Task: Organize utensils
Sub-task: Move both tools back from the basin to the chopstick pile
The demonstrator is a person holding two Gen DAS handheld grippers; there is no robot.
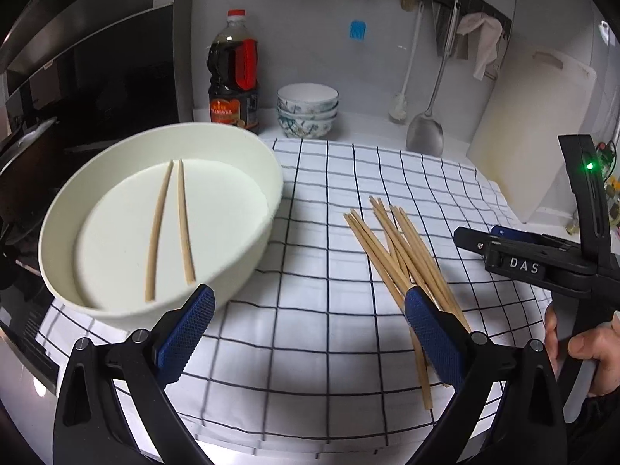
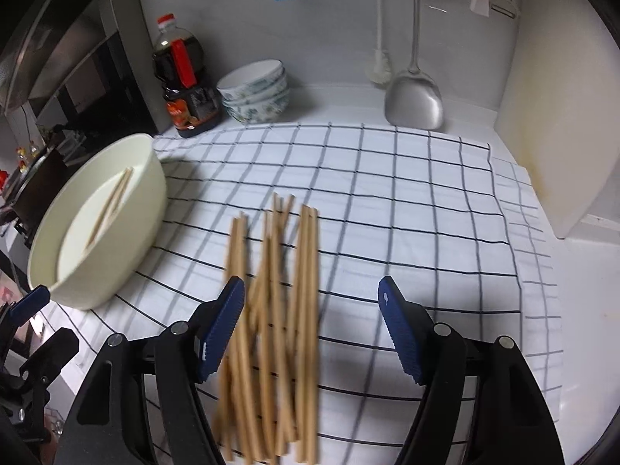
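A cream oval basin [image 1: 248, 178] [image 2: 143, 178] sits at the left of a checked cloth [image 1: 329, 232] [image 2: 387, 213] and holds two wooden chopsticks [image 1: 182, 224] [image 2: 112, 205]. Several loose chopsticks [image 1: 399, 255] [image 2: 279, 290] lie on the cloth to its right. My left gripper [image 1: 310, 310] is open and empty, above the cloth between the basin and the pile. My right gripper [image 2: 312, 298] is open and empty, hovering over the pile; it also shows in the left wrist view [image 1: 515, 255] at the right.
A dark sauce bottle [image 1: 234, 73] [image 2: 182, 77] and stacked patterned bowls [image 1: 308, 110] [image 2: 255, 91] stand at the back. A metal spatula [image 1: 426, 124] [image 2: 414, 93] and a brush hang on the wall. A white cutting board [image 1: 531, 124] leans at the right. A stove lies left.
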